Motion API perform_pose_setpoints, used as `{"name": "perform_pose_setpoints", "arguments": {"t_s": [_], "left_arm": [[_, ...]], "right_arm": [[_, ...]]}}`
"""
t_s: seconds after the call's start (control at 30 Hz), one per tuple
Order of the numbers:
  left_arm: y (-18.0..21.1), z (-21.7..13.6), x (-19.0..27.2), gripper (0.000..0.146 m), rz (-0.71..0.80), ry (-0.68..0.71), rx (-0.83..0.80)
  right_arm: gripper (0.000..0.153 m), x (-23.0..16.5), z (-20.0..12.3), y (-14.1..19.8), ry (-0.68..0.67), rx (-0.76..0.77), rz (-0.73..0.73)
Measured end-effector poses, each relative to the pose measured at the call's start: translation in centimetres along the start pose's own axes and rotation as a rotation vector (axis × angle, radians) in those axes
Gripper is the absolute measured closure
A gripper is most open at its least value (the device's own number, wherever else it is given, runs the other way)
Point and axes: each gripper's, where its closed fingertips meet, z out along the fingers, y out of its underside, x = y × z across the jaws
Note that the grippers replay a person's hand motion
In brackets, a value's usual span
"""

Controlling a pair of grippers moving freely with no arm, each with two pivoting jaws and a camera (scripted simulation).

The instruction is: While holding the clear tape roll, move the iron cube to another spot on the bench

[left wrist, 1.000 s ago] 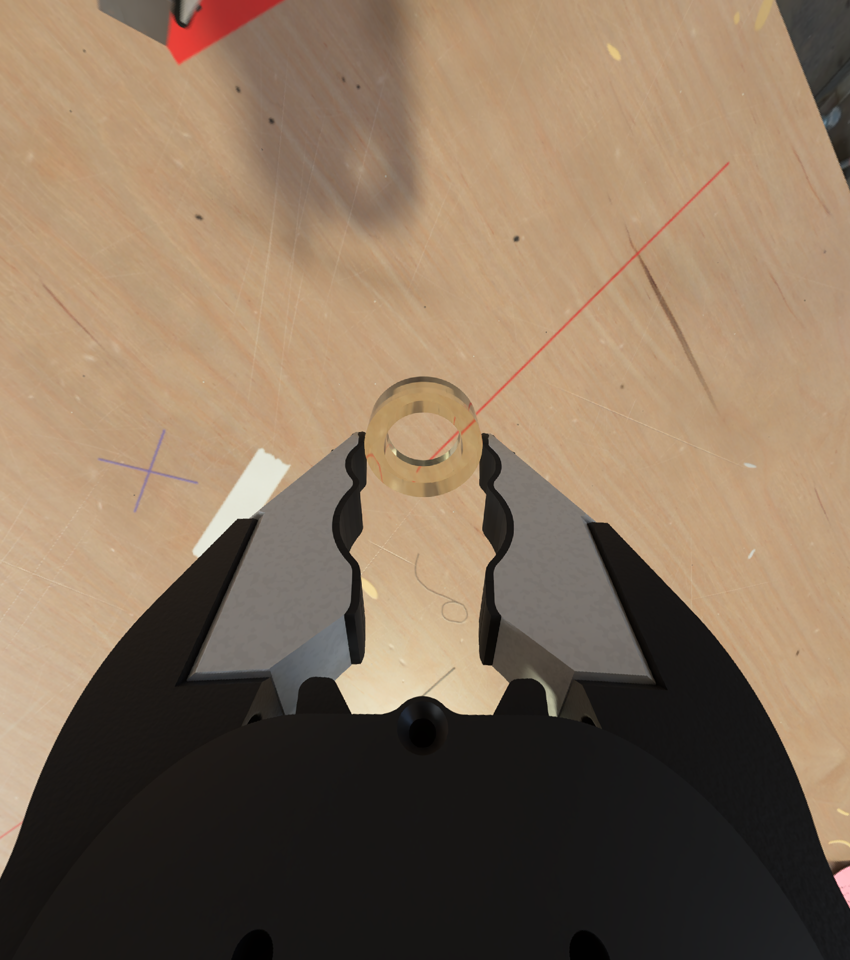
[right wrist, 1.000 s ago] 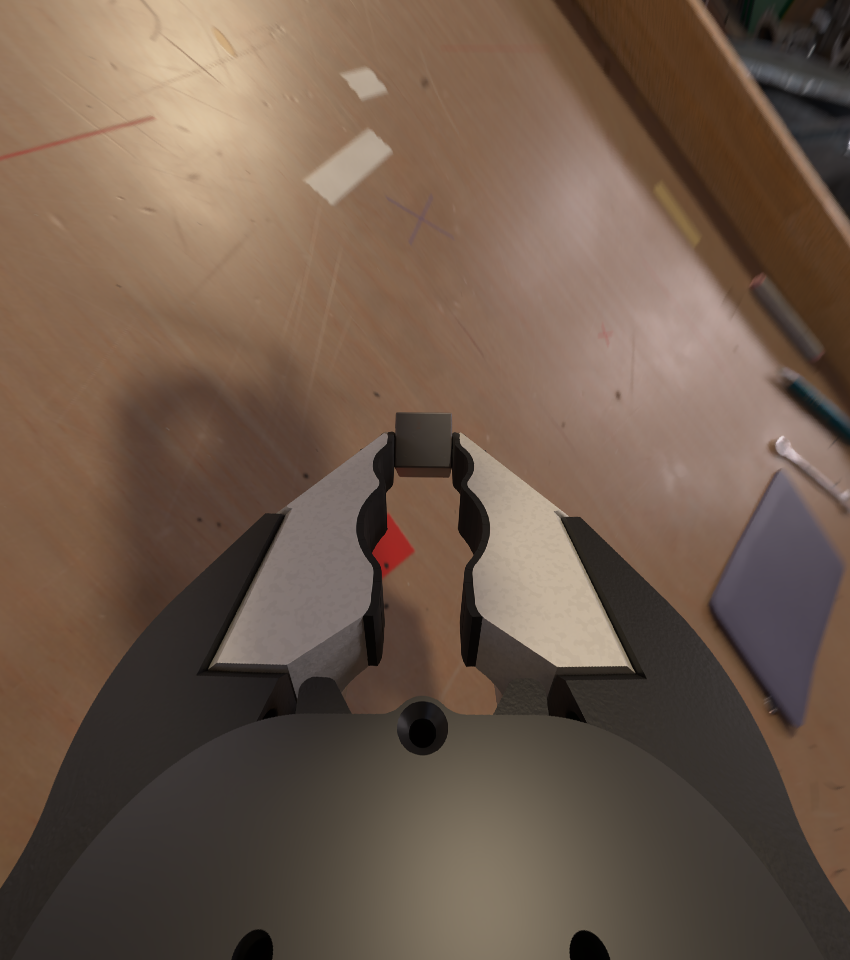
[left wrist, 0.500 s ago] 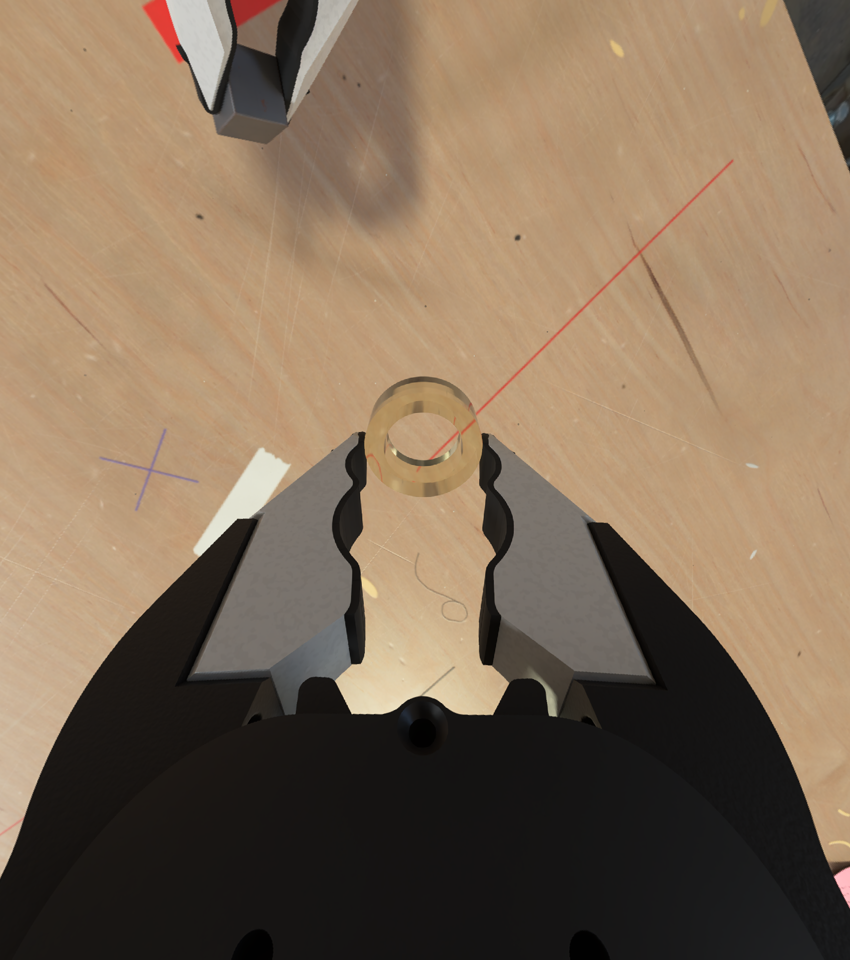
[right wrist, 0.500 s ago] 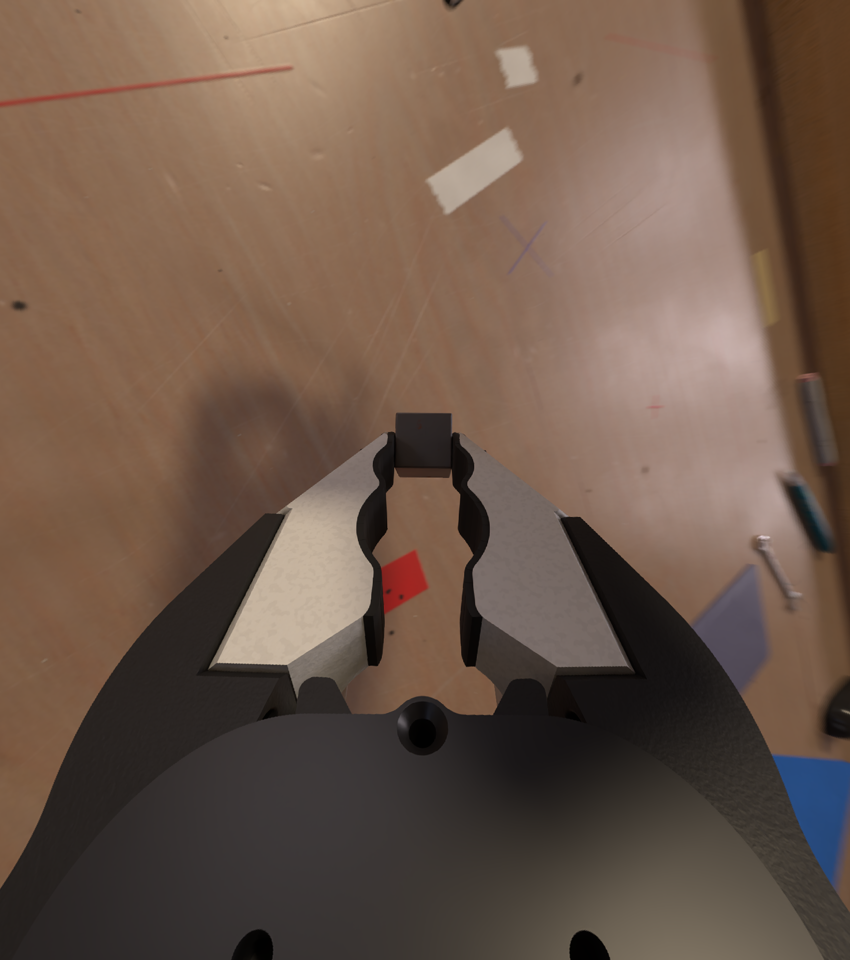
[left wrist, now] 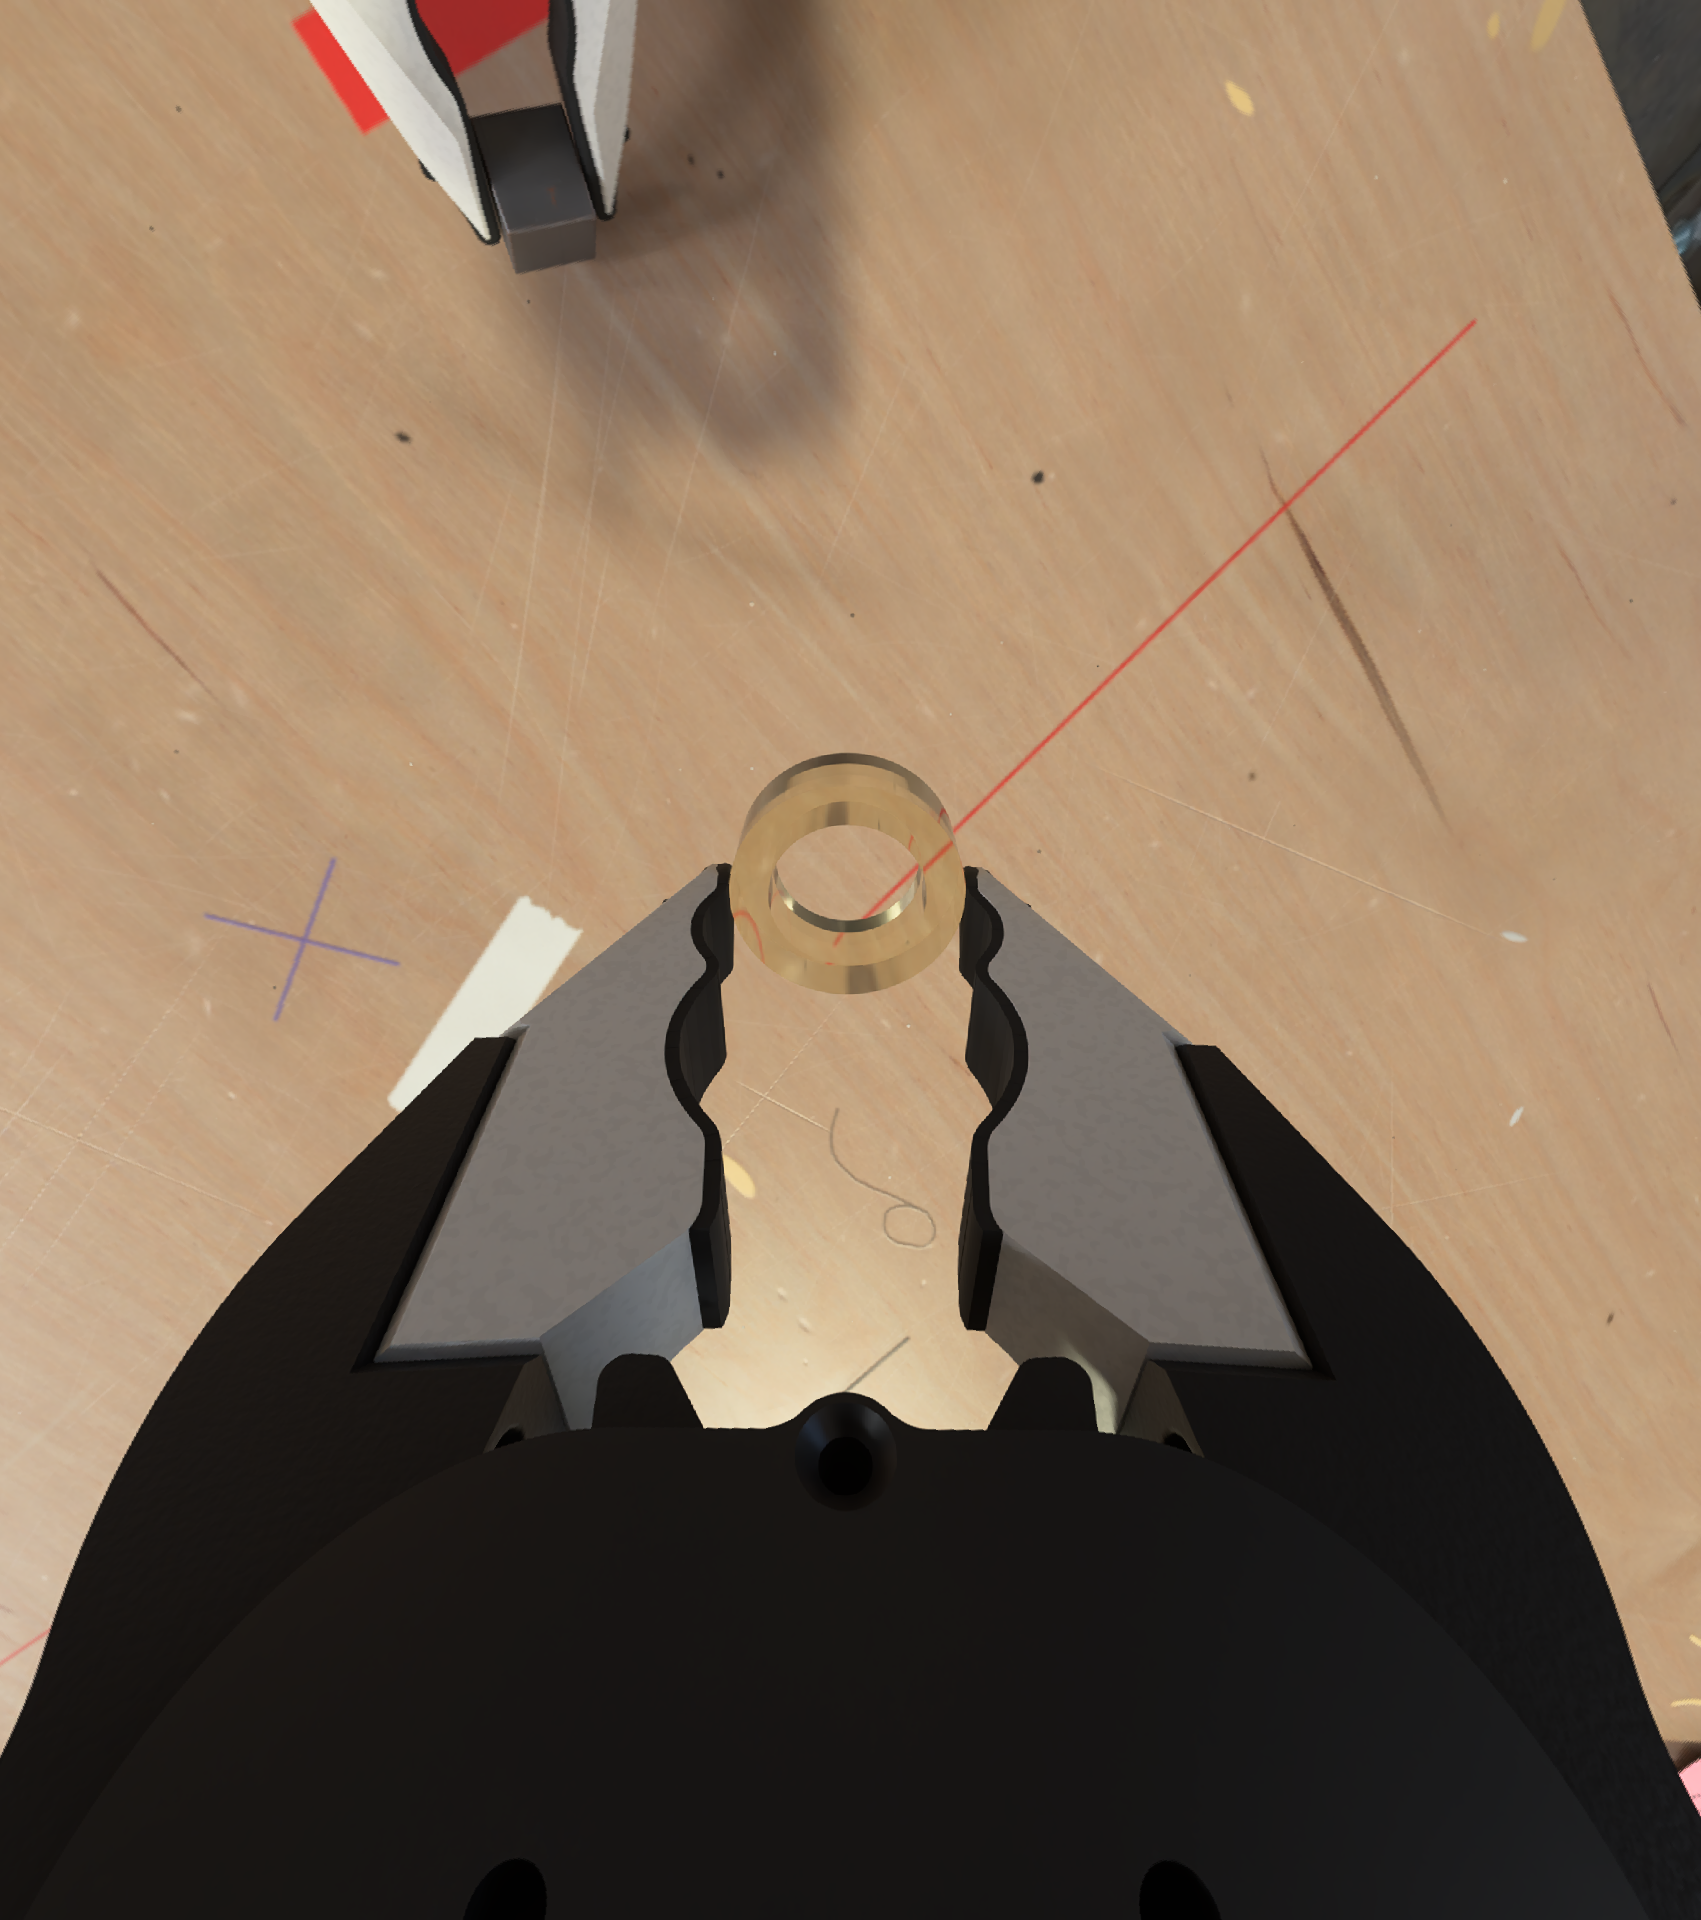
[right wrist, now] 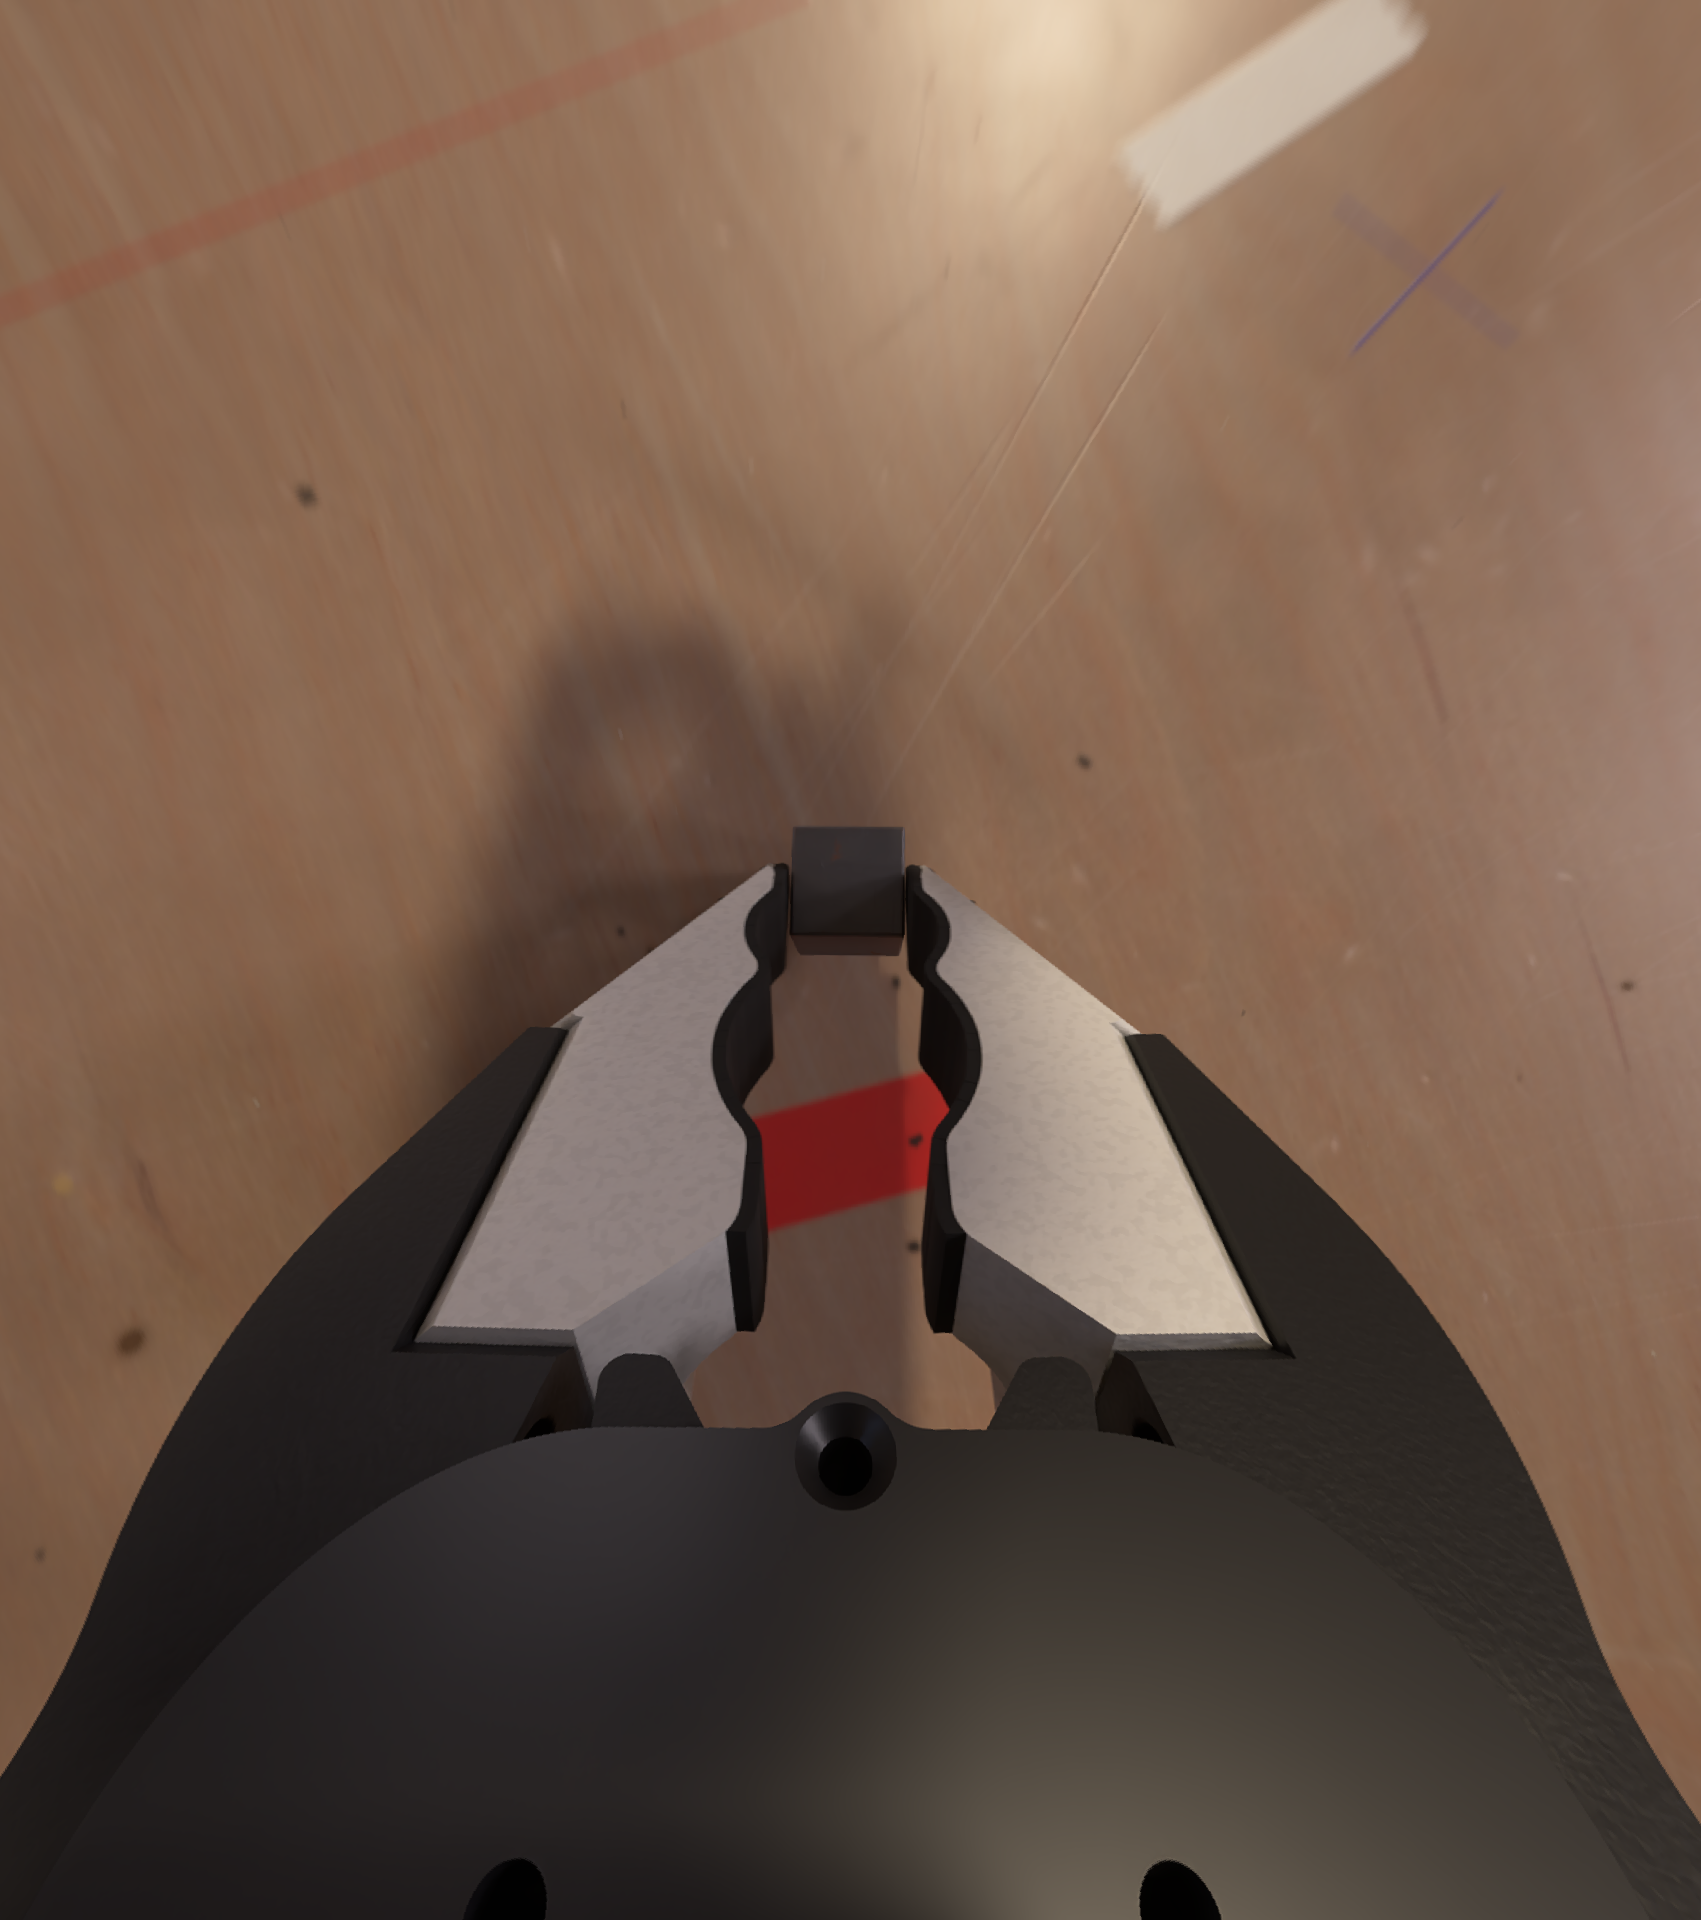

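Left gripper (left wrist: 846,894): its two fingers are pinched on the clear tape roll (left wrist: 848,875), which sits at the fingertips with its hole facing the camera, held above the bench (left wrist: 1241,1039).
Right gripper (right wrist: 846,883): clamped on the iron cube (right wrist: 847,889), a small dark block caught between the very tips of the jaws.
Cube seen from the left wrist: the iron cube (left wrist: 542,197) shows at the top of that view, between the pale fingers of the right gripper (left wrist: 539,213), well apart from the tape roll.
Cube height: probably just off the wood or barely touching it; the right wrist view is blurred and the soft shadow beyond the cube does not settle it.
Bench marks: a red patch (right wrist: 851,1153) lies under the right gripper's jaws, with a strip of pale tape (left wrist: 487,997) and a purple cross (left wrist: 302,938) farther off.
Step in hand: carrying the cube to a new spot while the roll is held aloft.
Next move calls for: lowering the cube flat onto bare wood, then parting the right jaws and drawing back; the left grip must not slacken.
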Motion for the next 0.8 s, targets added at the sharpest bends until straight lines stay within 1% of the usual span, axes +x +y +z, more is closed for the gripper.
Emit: {"name": "perform_pose_setpoints", "arguments": {"t_s": [0.03, 0.07, 0.1, 0.17, 0.23, 0.27, 0.3, 0.37, 0.43, 0.53, 0.67, 0.73, 0.8], "left_arm": [[0.0, 0.0, 0.0, 0.103, 0.001, -0.001, -0.001], [0.0, 0.0, 0.0, 0.103, 0.002, -0.002, -0.002], [0.0, 0.0, 0.0, 0.103, 0.002, -0.002, -0.002], [0.0, 0.0, 0.0, 0.103, -0.001, -0.002, 0.000], [0.0, 0.0, 0.0, 0.103, -0.005, -0.002, 0.004], [0.0, 0.0, 0.0, 0.103, -0.007, -0.002, 0.005], [0.0, 0.0, 0.0, 0.103, -0.009, -0.003, 0.006], [0.0, 0.0, 0.0, 0.103, -0.013, -0.005, 0.008], [0.0, 0.0, 0.0, 0.103, -0.014, -0.005, 0.008], [0.0, 0.0, 0.0, 0.103, -0.012, 0.000, 0.004], [0.0, 0.0, 0.0, 0.103, -0.008, 0.004, 0.001], [0.0, 0.0, 0.0, 0.103, -0.008, 0.003, 0.002], [0.0, 0.0, 0.0, 0.103, -0.008, 0.000, 0.003]], "right_arm": [[0.126, 0.0, -0.3, -0.8, 0.005, 0.060, 0.013], [0.114, -0.1, -0.9, -2.1, 0.007, 0.152, 0.025], [0.105, -0.1, -1.7, -3.6, 0.010, 0.267, 0.039], [0.093, 0.3, -3.1, -6.6, 0.039, 0.475, 0.087], [0.092, 0.5, -3.6, -9.1, 0.046, 0.632, 0.142], [0.098, 0.2, -3.5, -10.2, 0.027, 0.679, 0.164], [0.100, 0.0, -3.1, -11.2, 0.006, 0.711, 0.183], [0.099, -0.4, -2.3, -12.6, -0.014, 0.731, 0.214], [0.092, -0.8, -1.4, -13.3, -0.022, 0.703, 0.213], [0.089, -1.3, -0.5, -13.5, -0.014, 0.627, 0.190], [0.080, -1.8, 0.3, -13.5, -0.043, 0.540, 0.189], [0.079, -1.9, 0.6, -13.5, -0.040, 0.507, 0.183], [0.083, -1.9, 0.8, -13.7, -0.039, 0.489, 0.179]]}}
